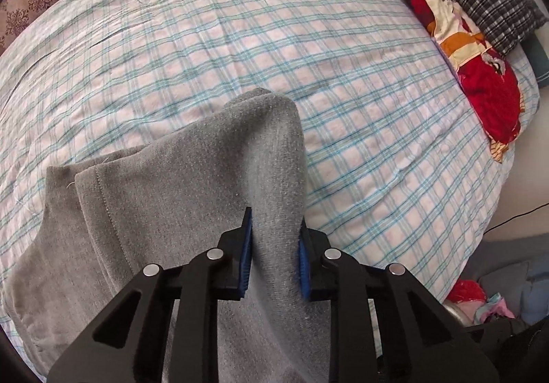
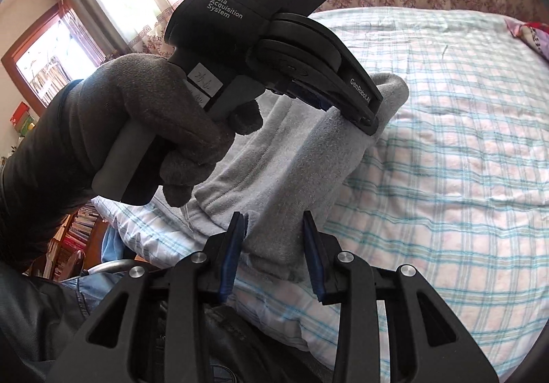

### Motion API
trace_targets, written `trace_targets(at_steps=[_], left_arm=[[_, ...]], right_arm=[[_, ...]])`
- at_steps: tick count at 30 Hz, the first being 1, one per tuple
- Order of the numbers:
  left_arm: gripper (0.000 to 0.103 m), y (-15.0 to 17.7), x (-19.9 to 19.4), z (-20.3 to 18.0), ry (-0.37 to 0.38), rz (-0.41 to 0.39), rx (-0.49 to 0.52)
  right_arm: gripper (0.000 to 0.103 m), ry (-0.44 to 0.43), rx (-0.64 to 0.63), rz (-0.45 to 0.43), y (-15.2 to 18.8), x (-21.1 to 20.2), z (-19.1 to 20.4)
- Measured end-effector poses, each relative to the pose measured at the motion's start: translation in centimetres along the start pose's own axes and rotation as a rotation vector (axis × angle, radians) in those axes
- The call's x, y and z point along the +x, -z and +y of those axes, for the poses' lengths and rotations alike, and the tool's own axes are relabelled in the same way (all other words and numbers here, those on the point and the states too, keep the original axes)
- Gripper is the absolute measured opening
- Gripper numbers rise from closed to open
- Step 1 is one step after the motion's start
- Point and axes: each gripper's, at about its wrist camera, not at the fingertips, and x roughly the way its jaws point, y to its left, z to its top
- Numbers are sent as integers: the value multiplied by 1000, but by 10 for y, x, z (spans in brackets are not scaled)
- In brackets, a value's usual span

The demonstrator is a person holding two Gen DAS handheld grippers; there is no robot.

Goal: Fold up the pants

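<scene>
The grey pants (image 1: pixel 178 197) are a thick, matt knit cloth with a fuzzy, lightly pilled nap and stitched hems. The checked bedsheet (image 1: pixel 343 81) is thin woven cloth, matt and faintly creased. The left gripper (image 1: pixel 275 245) has matt black plastic arms, shiny round metal pins and ribbed blue pads that look rubbery. The right gripper (image 2: pixel 274 247) is built the same. The glove (image 2: pixel 137 122) is rough, fuzzy dark knit. The sleeve (image 2: pixel 31 173) looks like smooth black leather with a slight sheen.
</scene>
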Motion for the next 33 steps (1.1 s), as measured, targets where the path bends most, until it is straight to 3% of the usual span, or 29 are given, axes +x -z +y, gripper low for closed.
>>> trace_targets(at_steps=[8,11,17,21,27,33], left_arm=[[20,30,-54,49,204,-149,-175],[20,44,-74,75,243,-210,-221],[20,77,-108,132,304,-305,-302],[20,103,-119,171,354,-351,-375],[20,138,-131,217,357,-403,-434],[20,170,-143,269,324,-449,-502]], right_arm=[[38,-60,-51,-52,-23,-10,24],[51,-119,-61,-79,-31,-19,30],[52,-155,-82,-103,-41,-23,37],[52,-123,-65,-61,-48,-5,38],[52,-95,-52,27,-53,38,46],[52,-157,-64,143,-54,90,70]])
